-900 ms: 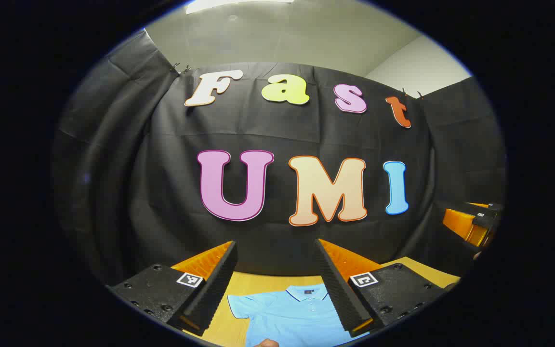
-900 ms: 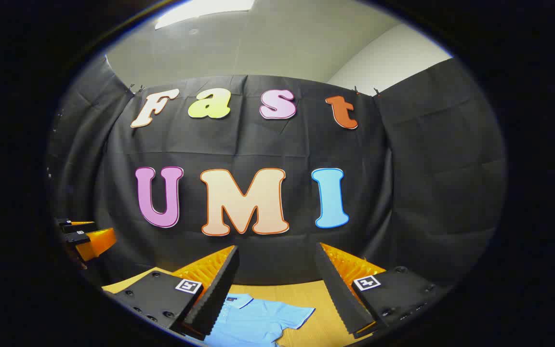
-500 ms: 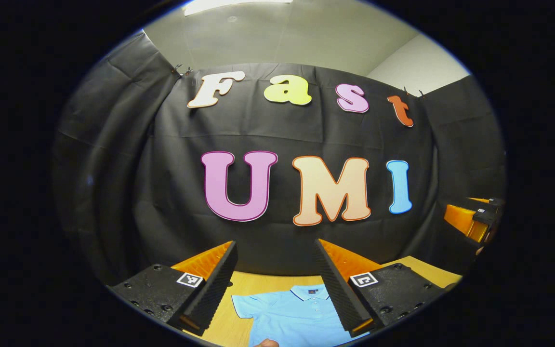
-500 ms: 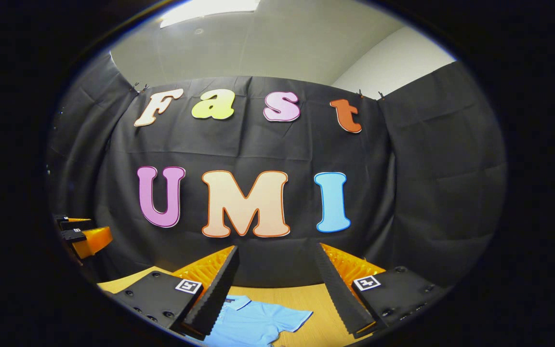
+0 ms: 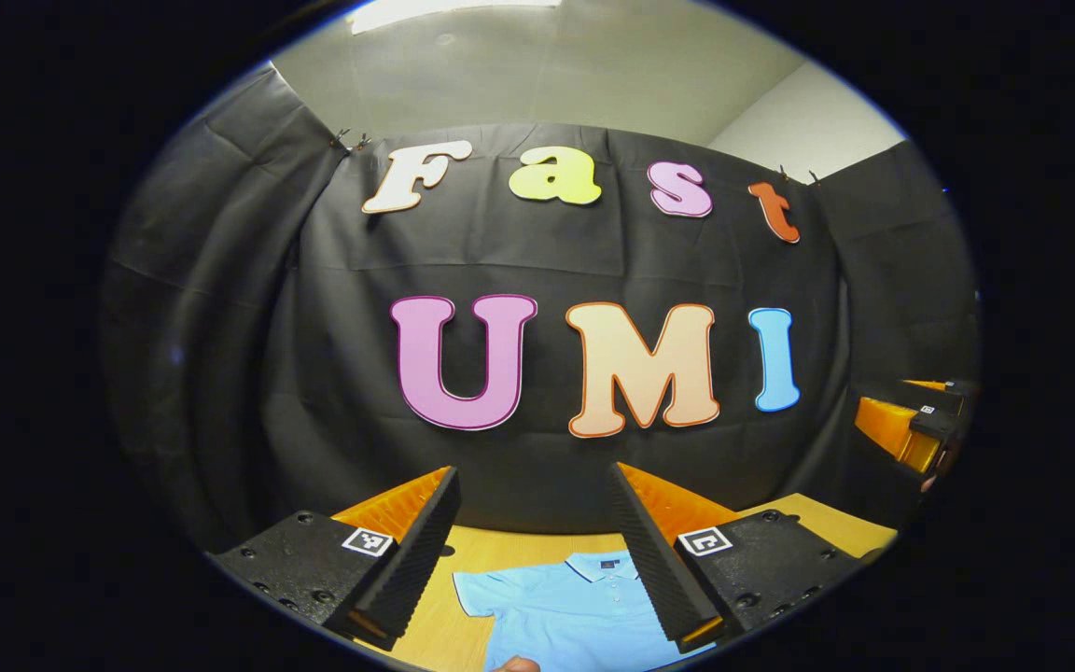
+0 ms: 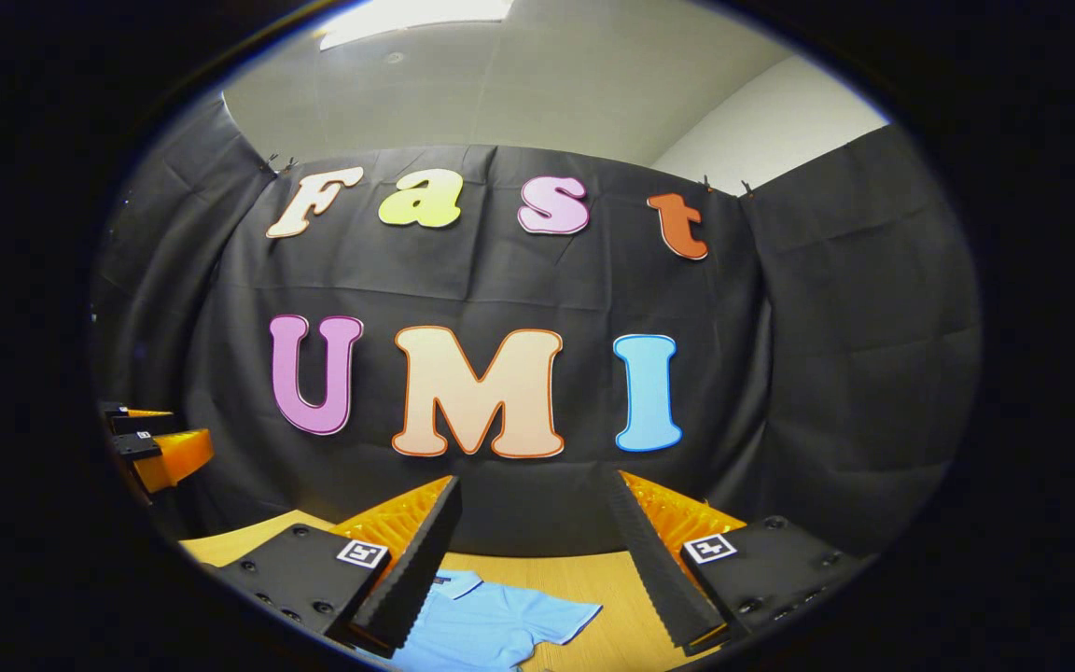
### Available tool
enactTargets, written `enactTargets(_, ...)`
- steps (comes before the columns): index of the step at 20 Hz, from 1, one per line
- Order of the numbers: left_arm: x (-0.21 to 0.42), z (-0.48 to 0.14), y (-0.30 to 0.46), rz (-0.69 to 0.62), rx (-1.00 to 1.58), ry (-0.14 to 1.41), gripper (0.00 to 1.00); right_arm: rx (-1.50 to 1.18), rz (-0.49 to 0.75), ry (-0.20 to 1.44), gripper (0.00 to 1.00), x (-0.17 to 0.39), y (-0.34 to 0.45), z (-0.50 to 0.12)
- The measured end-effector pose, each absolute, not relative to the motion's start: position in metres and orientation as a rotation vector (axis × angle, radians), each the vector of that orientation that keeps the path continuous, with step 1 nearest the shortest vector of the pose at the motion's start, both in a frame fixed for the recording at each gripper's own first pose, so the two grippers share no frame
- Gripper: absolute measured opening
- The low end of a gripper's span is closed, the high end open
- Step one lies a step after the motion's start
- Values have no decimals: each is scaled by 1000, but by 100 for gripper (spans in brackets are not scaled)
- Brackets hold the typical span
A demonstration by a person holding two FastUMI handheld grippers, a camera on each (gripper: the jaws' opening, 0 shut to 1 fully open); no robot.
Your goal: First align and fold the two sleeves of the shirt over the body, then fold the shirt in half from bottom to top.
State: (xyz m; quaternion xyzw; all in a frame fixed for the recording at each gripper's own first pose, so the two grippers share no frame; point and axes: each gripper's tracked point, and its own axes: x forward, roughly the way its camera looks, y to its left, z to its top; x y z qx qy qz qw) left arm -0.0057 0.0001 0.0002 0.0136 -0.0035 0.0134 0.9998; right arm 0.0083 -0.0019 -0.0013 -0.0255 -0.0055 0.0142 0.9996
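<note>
A light blue polo shirt (image 5: 556,611) lies flat on the wooden table (image 5: 491,546), collar toward the wall. In the left gripper view its collar and one short sleeve show between the fingers of my left gripper (image 5: 533,476), which is held open above the table with nothing in it. In the right gripper view the shirt (image 6: 491,625) shows its collar and other sleeve low in the frame. My right gripper (image 6: 533,485) is also open and empty, held above the table (image 6: 593,569). Neither gripper touches the shirt.
The black cloth wall stands close behind the table. My right gripper (image 5: 911,425) appears at the right edge of the left gripper view. My left gripper (image 6: 160,448) appears at the left edge of the right gripper view. A fingertip (image 5: 514,665) peeks in at the bottom.
Both views have drifted slightly. In the right gripper view the shirt sits a little lower and the other gripper a little higher. Both grippers stay open.
</note>
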Motion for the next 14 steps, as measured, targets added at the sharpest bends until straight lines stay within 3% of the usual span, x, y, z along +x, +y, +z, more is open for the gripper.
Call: enactTargets(14,-5,-9,-17,98,49,17,95,-113,83,128,100,73,-43,-90)
